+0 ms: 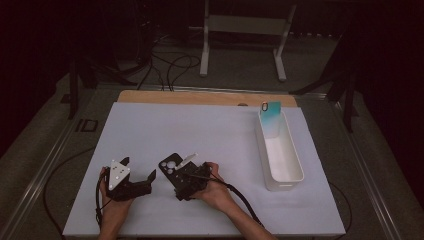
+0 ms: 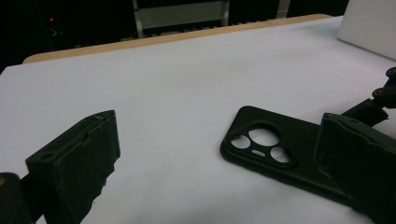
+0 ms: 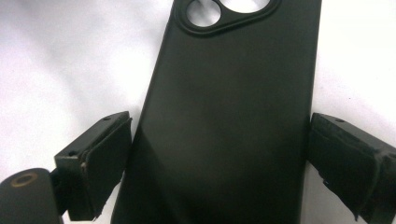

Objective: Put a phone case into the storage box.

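the right gripper straddles the black phone case lying flat on the white table, jaws open, not yet clamped; next, squeeze. the left gripper waits open beside it.

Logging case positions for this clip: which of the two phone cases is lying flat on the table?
The black phone case, between the right claw jaws, lies flat on the white table. The teal case stands upright in the white bin.
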Action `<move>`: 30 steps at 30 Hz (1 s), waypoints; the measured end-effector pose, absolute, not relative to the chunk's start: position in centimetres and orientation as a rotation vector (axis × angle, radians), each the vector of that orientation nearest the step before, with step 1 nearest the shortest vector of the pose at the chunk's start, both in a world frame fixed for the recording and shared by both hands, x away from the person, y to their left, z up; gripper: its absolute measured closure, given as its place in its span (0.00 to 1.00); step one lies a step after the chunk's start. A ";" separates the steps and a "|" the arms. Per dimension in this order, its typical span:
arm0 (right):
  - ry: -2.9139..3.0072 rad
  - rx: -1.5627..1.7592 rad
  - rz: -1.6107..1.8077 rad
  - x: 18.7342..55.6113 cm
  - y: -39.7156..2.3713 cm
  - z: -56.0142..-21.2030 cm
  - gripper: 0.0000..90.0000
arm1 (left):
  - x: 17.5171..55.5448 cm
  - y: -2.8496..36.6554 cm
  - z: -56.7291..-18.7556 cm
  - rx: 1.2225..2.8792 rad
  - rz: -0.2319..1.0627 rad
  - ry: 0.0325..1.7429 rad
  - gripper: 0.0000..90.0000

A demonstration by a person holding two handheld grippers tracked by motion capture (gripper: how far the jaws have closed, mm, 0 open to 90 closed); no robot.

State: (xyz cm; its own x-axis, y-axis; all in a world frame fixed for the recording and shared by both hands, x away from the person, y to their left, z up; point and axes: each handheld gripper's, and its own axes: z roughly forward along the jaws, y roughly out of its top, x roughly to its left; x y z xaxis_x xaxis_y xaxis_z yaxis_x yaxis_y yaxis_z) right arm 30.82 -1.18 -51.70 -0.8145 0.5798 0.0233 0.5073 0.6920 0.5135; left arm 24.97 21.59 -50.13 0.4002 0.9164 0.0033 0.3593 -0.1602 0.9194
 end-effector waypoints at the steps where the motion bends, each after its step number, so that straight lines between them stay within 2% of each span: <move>1: 2.762 0.890 0.770 30.8 -1.2 -51.7 0.09 | 25.0 21.6 -50.1 1.722 0.745 1.123 0.01; 13: 2.771 0.908 0.740 30.8 -1.3 -51.3 0.16 | 25.0 21.6 -50.2 1.729 0.740 1.123 0.01; 30: 2.690 0.920 0.871 30.8 -2.6 -49.4 0.17 | 25.0 21.6 -50.0 1.722 0.688 1.123 0.01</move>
